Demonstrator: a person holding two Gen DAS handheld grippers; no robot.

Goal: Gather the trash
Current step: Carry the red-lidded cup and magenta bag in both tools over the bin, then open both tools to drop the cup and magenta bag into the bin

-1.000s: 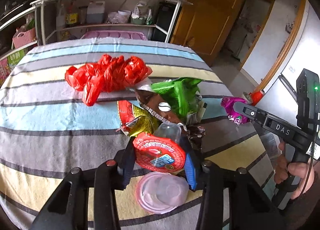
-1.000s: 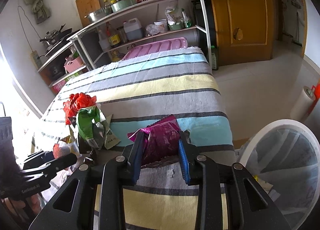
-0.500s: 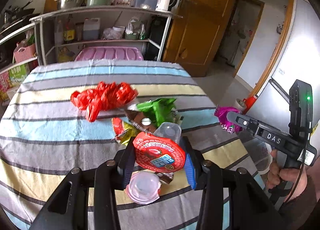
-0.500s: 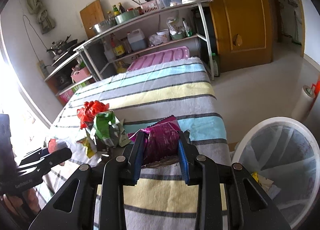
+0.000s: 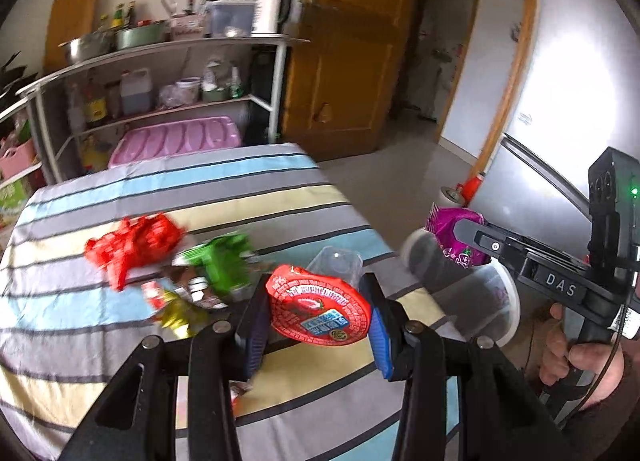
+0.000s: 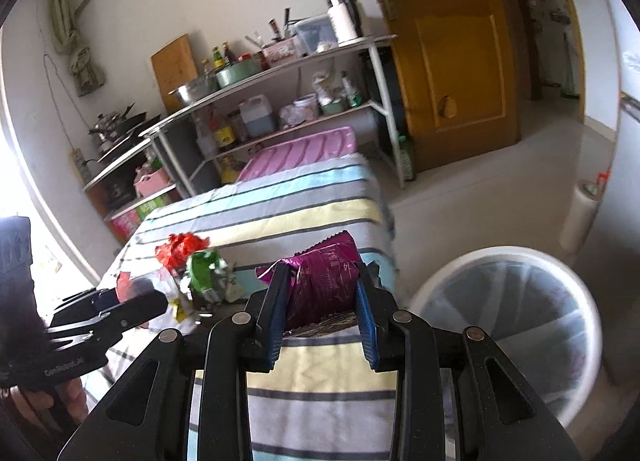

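Two grippers are clamped on trash: the left gripper [image 5: 316, 315] grips a clear plastic cup [image 5: 336, 263] by its round red foil lid [image 5: 318, 311], lid facing the camera, while the right gripper [image 6: 322, 313] pinches a crinkled purple snack wrapper [image 6: 326, 281] standing upright. Both hang above a striped tablecloth [image 6: 304, 217] strewn with red [image 5: 134, 241] and green wrappers [image 5: 222, 257]. A white bin [image 6: 512, 335] stands on the floor beside it.

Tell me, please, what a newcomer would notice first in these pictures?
Each gripper grips trash: the left gripper clamps a red-lidded cup, the right gripper a purple wrapper. A white bin stands beside the striped table, where red and green litter remains.
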